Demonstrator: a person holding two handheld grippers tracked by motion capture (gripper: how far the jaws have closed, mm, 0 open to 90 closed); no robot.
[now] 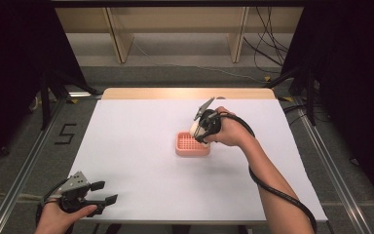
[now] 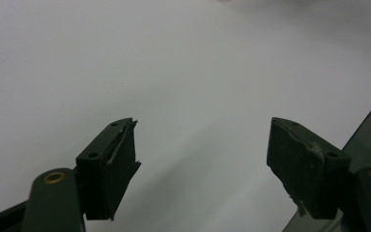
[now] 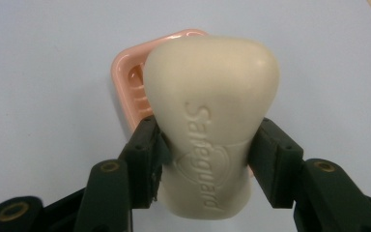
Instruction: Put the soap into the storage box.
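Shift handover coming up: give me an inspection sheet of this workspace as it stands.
Surface: white table sheet, wooden strip along the far edge.
Job's things: cream soap bar, embossed lettering, held above the pink soap dish; contact with the dish cannot be told.
Clutter: nothing seen on the sheet.
Grippers: right gripper shut on the soap bar; left gripper open, at the table's near left corner.
Cables: black cable along the right forearm; loose wires on the floor behind.
Surroundings: grey floor with a taped 5, dark curtains, wooden frame legs.
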